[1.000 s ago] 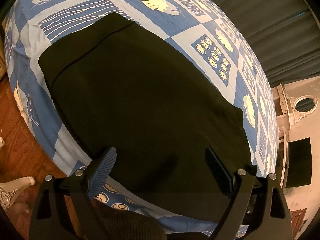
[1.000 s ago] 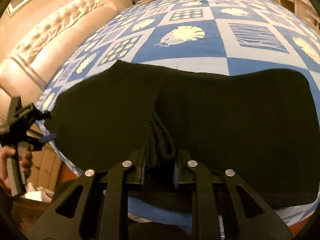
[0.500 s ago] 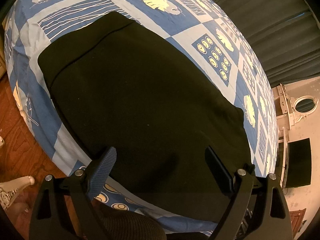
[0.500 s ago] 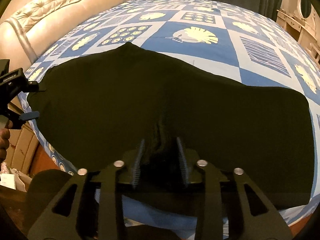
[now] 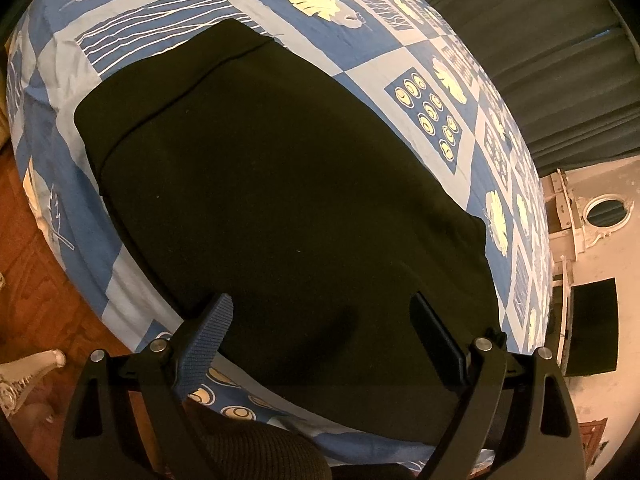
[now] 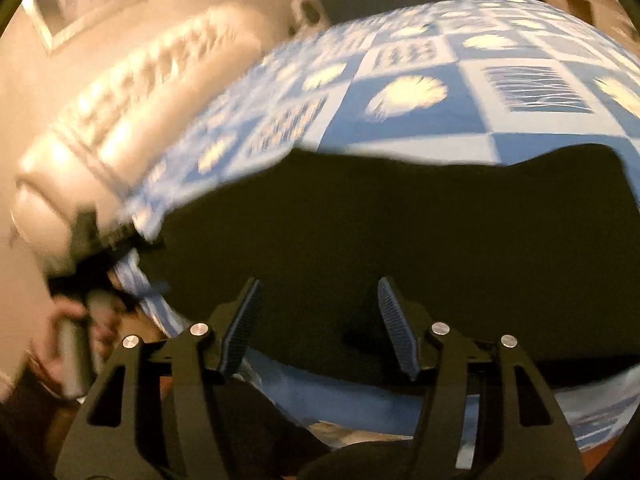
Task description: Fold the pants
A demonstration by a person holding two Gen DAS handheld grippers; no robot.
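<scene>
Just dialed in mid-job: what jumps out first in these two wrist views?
A big slab of black pants lies flat across the near part of the bed, stark against the blue-and-white checked bedsheet with pale shell prints. In the right wrist view, which is smeared with motion blur, the right hand-held gripper is opening over the pants' near edge with nothing pinched. The left hand-held gripper stands wide open above the same dark cloth.

no readable text, labels, brands or numbers anywhere in either view.
</scene>
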